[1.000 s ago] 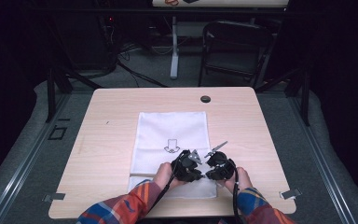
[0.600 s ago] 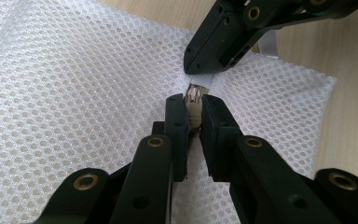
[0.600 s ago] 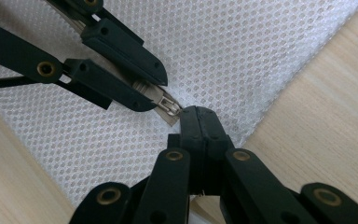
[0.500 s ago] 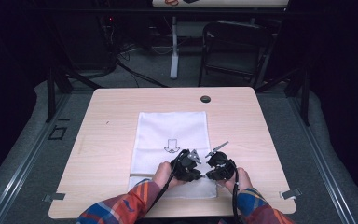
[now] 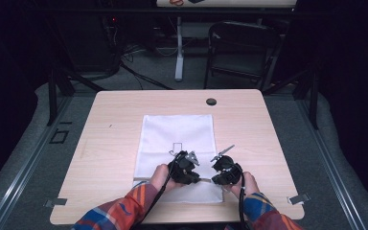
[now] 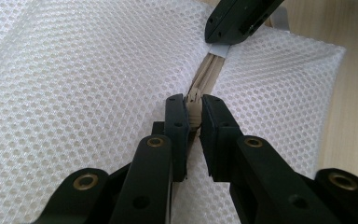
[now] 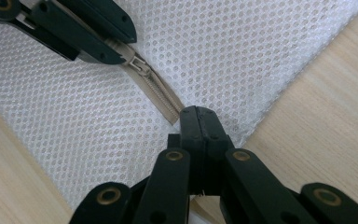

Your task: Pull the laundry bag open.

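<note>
The left gripper [image 6: 193,109] has its jaws pressed onto the beige zipper pull [image 6: 194,103] of a white mesh bag [image 6: 74,84], the slider caught between the two black tips. From there the beige zipper [image 6: 209,70] runs straight ahead along the mesh to the right gripper [image 6: 237,18], whose tip sits over the zipper's far end.

In the right gripper view, the right gripper [image 7: 199,122] is pressed together, its jaws meeting at the end of the zipper [image 7: 161,95], where the tape reaches the mesh bag [image 7: 242,51] near its edge; whether cloth is caught between them cannot be told. The left gripper [image 7: 98,37] shows at the upper left, clamped on the zipper pull [image 7: 137,65].

In the high view, both grippers, left [image 5: 184,165] and right [image 5: 225,170], sit close together over the near edge of the mesh bag [image 5: 177,132], which lies flat in the middle of the wooden counter [image 5: 115,120]. The person's hands hold them, in plaid sleeves [image 5: 124,213].
</note>
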`<state>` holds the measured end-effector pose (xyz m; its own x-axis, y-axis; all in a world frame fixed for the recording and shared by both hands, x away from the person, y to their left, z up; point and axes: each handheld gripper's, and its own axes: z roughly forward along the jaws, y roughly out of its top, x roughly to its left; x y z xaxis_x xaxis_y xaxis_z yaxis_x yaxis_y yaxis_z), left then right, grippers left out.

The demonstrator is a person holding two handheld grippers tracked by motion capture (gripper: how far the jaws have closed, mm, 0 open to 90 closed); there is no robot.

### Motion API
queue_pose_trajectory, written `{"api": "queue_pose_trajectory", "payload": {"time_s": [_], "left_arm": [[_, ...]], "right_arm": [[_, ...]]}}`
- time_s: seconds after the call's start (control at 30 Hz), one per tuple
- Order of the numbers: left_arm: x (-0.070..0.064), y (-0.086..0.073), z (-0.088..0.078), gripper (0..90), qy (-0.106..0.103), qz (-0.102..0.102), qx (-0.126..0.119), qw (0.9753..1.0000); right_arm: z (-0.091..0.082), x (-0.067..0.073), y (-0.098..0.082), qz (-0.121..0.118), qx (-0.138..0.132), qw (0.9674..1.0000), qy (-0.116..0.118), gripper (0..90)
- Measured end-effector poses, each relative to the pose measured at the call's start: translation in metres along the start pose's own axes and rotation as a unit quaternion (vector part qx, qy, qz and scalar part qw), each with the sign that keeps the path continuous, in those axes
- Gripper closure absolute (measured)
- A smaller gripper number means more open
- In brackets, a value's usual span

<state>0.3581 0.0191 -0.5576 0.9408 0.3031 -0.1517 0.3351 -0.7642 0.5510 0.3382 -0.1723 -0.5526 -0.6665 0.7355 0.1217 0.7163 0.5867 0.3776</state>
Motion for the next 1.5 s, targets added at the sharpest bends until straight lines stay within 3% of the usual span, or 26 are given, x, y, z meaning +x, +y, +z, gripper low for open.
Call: {"api": "queue_pose_trajectory", "payload": {"time_s": [0.23, 0.47, 0.53, 0.57, 0.93, 1.0, 1.1, 1.37, 1.43, 1.5], "left_arm": [[0.001, -0.003, -0.005, 81.1, -0.003, -0.002, 0.006, 1.0], [0.002, -0.004, -0.006, 81.1, -0.007, 0.0, 0.007, 1.0], [0.001, -0.003, -0.006, 81.2, -0.004, 0.003, 0.007, 1.0], [0.001, -0.003, -0.006, 81.2, -0.005, 0.003, 0.007, 1.0], [0.004, -0.01, -0.011, 81.2, 0.0, 0.006, 0.018, 0.9998], [0.004, -0.012, -0.012, 81.2, -0.005, 0.004, 0.011, 0.9999], [0.01, -0.016, -0.017, 81.2, -0.009, -0.008, 0.006, 0.9999], [0.019, -0.03, -0.029, 81.1, -0.007, -0.025, 0.002, 0.9997], [0.018, -0.031, -0.029, 81.1, -0.008, -0.024, 0.004, 0.9997], [0.017, -0.03, -0.03, 81.1, -0.004, -0.021, 0.007, 0.9997]], "right_arm": [[0.001, 0.001, 0.0, 0.004, -0.007, 0.9999, 0.006, 90.0], [0.0, -0.001, 0.0, -0.001, 0.002, 1.0, 0.004, 90.0], [0.003, 0.001, -0.002, 0.019, -0.022, 0.9995, 0.005, 90.0], [0.001, 0.0, -0.001, 0.011, -0.011, 0.9999, 0.005, 90.0], [0.0, -0.001, 0.0, 0.009, -0.004, 0.9999, 0.009, 90.0], [0.002, 0.001, -0.001, 0.018, -0.017, 0.9997, 0.004, 90.0], [0.0, -0.001, 0.001, 0.006, 0.0, 1.0, 0.007, 90.0], [0.0, -0.001, 0.002, 0.004, 0.005, 1.0, 0.005, 90.0], [0.004, 0.002, 0.0, 0.023, -0.02, 0.9995, 0.005, 90.0], [0.001, 0.0, 0.001, 0.009, -0.001, 1.0, 0.005, 90.0]]}}
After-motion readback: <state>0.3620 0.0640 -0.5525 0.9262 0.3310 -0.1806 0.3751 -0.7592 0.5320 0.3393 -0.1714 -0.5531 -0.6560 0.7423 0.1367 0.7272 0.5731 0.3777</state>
